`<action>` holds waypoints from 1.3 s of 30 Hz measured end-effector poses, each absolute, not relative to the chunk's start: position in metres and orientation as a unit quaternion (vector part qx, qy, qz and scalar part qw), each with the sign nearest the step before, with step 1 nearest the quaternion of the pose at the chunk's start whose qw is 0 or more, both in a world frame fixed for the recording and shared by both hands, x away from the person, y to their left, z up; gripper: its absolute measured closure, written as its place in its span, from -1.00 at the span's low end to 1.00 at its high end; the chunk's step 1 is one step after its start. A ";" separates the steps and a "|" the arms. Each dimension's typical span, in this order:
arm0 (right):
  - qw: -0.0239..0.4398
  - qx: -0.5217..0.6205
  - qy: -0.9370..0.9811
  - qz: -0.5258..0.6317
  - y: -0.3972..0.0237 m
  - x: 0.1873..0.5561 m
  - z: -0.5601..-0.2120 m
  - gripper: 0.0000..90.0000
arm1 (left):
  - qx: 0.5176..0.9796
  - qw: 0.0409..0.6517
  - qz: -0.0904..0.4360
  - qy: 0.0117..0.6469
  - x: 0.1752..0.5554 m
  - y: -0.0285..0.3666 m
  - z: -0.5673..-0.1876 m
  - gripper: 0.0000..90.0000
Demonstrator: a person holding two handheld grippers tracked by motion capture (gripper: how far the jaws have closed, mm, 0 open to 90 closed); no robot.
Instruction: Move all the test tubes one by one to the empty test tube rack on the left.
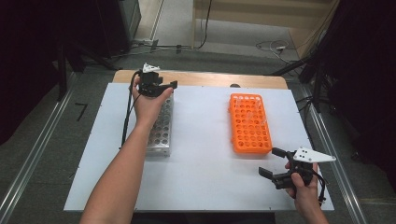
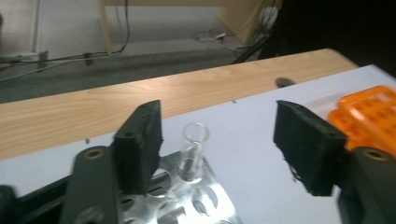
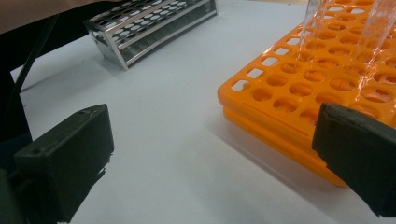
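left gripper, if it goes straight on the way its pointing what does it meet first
Probably the clear tube standing in the metal rack, between the left gripper's open jaws and nearer the left one; depth is unclear.

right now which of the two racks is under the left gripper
The metal rack, silver, on the table's left; the left gripper hangs over its far end. The orange rack sits to the right.

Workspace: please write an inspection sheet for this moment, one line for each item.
Surface: white board on a wooden table.
Job's things: clear tube upright in the metal rack, untouched; orange rack holds clear tubes.
Clutter: nothing seen.
Grippers: left gripper open around the tube; right gripper open and empty, near the orange rack.
Cables: black cable trails from the left gripper.
Surroundings: grey floor with cables.
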State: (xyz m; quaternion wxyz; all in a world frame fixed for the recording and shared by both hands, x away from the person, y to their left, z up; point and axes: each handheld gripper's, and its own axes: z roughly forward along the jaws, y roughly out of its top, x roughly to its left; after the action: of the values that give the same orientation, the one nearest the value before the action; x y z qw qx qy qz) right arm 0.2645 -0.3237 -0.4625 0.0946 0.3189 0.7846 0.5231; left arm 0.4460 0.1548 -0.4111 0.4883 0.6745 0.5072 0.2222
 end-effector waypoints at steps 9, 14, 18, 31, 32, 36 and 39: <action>0.098 0.321 0.784 0.523 -0.321 0.266 -0.460 -1.00 | 0.680 0.507 0.210 0.487 0.408 0.154 -0.404 -0.95; 0.104 0.325 0.779 0.526 -0.322 0.268 -0.457 -1.00 | 0.675 0.527 0.208 0.473 0.381 0.158 -0.401 -1.00; 0.109 0.333 0.774 0.527 -0.322 0.270 -0.456 -1.00 | 0.678 0.533 0.210 0.460 0.360 0.157 -0.400 -1.00; 0.139 0.352 0.768 0.516 -0.318 0.288 -0.448 -1.00 | 0.688 0.543 0.213 0.432 0.299 0.152 -0.412 -1.00; 0.144 0.355 0.769 0.512 -0.317 0.295 -0.447 -1.00 | 0.690 0.542 0.215 0.430 0.296 0.151 -0.412 -1.00; 0.148 0.362 0.767 0.509 -0.317 0.304 -0.445 -1.00 | 0.692 0.541 0.217 0.426 0.279 0.150 -0.420 -1.00; 0.150 0.368 0.768 0.503 -0.317 0.316 -0.445 -1.00 | 0.685 0.547 0.219 0.428 0.268 0.153 -0.425 -1.00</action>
State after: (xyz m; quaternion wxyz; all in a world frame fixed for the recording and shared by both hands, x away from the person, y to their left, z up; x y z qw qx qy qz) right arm 0.3159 -0.3167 -0.4451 0.1503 0.3677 0.7675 0.5031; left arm 0.2676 0.1530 -0.4253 0.5474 0.6853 0.4276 0.2188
